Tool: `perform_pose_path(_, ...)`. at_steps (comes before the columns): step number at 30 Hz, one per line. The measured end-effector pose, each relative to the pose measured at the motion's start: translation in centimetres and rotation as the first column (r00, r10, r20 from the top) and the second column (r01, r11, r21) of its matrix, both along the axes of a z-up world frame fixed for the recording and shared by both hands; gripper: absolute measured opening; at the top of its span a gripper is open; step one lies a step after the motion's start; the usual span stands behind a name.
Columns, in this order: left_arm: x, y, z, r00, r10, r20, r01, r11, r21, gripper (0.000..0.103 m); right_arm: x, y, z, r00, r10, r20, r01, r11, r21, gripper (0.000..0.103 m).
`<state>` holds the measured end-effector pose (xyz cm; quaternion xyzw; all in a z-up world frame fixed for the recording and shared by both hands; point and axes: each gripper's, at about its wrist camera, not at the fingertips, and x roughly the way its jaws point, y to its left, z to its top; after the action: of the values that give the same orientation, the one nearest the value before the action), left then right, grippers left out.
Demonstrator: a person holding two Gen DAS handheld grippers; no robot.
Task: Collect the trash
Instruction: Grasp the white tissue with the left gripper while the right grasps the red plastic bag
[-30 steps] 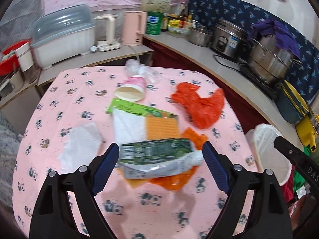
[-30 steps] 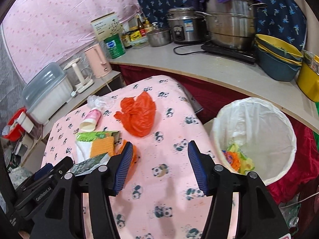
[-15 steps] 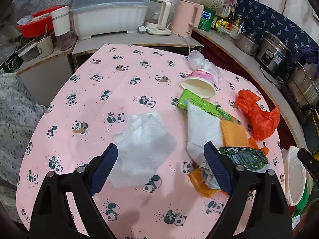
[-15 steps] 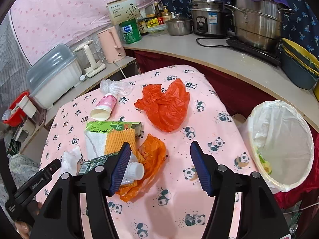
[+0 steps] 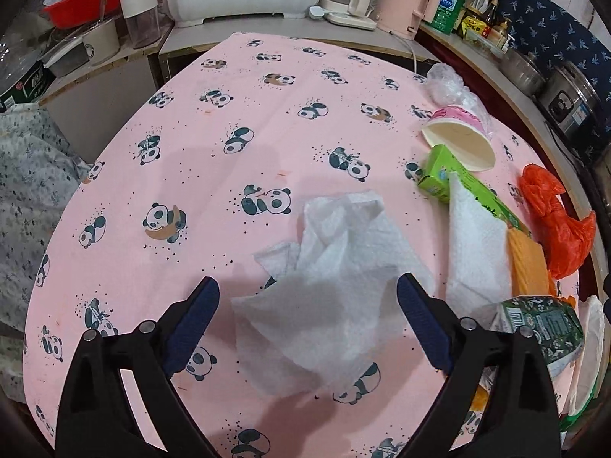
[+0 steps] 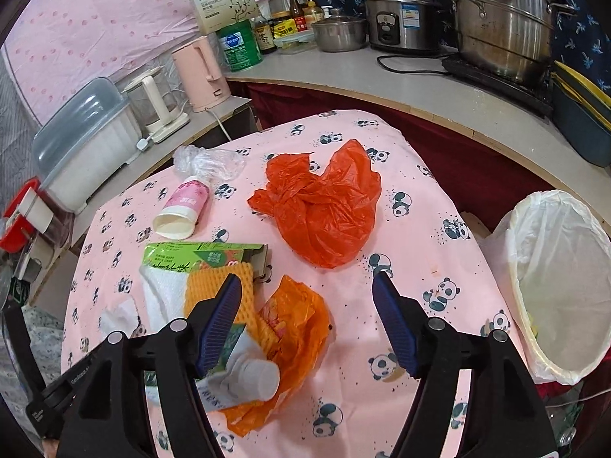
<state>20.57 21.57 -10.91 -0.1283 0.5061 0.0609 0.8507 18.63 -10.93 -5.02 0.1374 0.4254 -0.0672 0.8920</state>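
Crumpled white paper towel [image 5: 328, 286]: loose on tabletop [image 5: 214, 122], pink cloth with panda print; directly beneath and between fingers of left hand-held gripper [image 5: 307, 318], jaws wide and opening, pads clear of the paper, nothing gripped. In right wrist view only a corner visible at far left [image 6: 120, 315].

Folded white towel [image 5: 475, 252], orange foam sheet [image 5: 527, 267], green carton [image 5: 439, 175]: overlapping cluster just right of the crumpled towel. Right wrist view alone shows carton's open end.

Green-printed tube with white cap [image 6: 244, 378]: on crumpled orange wrapper [image 6: 294, 328], partly behind left finger of right hand-held gripper [image 6: 307, 318]; jaws opening, nothing between them but bare cloth. Left wrist view shows only tube's printed tail [image 5: 542, 328], no cap.

Pink paper cup [image 6: 181, 210]: on its side, mouth toward camera, touching clear plastic bag [image 6: 208, 162] behind it.

Red-orange plastic bag [image 6: 324, 206]: mid-tabletop, apart from the cluster; at right edge in left wrist view.

White-lined bin [image 6: 561, 282]: beside tabletop's right edge, interior seen in right wrist view only.

Pink kettle [image 6: 200, 74], steel pots [image 6: 504, 19]: on worktop behind.
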Motion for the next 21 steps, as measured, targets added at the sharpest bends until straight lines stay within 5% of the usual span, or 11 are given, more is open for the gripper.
perform_pose_path(6, 1.0, -0.7, -1.3, 0.999, -0.022, -0.032, 0.022, 1.000, -0.010, 0.088, 2.1, -1.3, -1.2, 0.999, -0.039, -0.014, 0.039, 0.999, 0.004, 0.073)
perform_pose_path(9, 1.6, -1.5, -1.0, 0.998, -0.054, -0.023, 0.054, 0.999, 0.002, 0.076, 3.2, -2.2, -1.8, 0.998, -0.059, -0.020, 0.059, 0.998, 0.004, 0.074)
perform_pose_path(14, 2.7, -2.3, -0.7, 0.996, -0.087, -0.015, 0.087, 0.996, -0.004, 0.034, 4.9, -3.5, -3.0, 0.996, -0.086, -0.036, 0.087, 0.996, 0.012, 0.074)
perform_pose_path(17, 3.2, -2.5, -0.4, 0.996, -0.092, -0.009, 0.091, 0.996, -0.012, 0.017, 6.0, -4.4, -3.6, 0.994, -0.100, -0.046, 0.102, 0.994, 0.036, 0.075)
perform_pose_path(21, 3.8, -2.8, 0.1, 0.995, -0.099, 0.007, 0.099, 0.995, -0.015, 0.013, 7.3, -5.2, -4.3, 0.993, -0.110, -0.052, 0.113, 0.991, 0.072, 0.075)
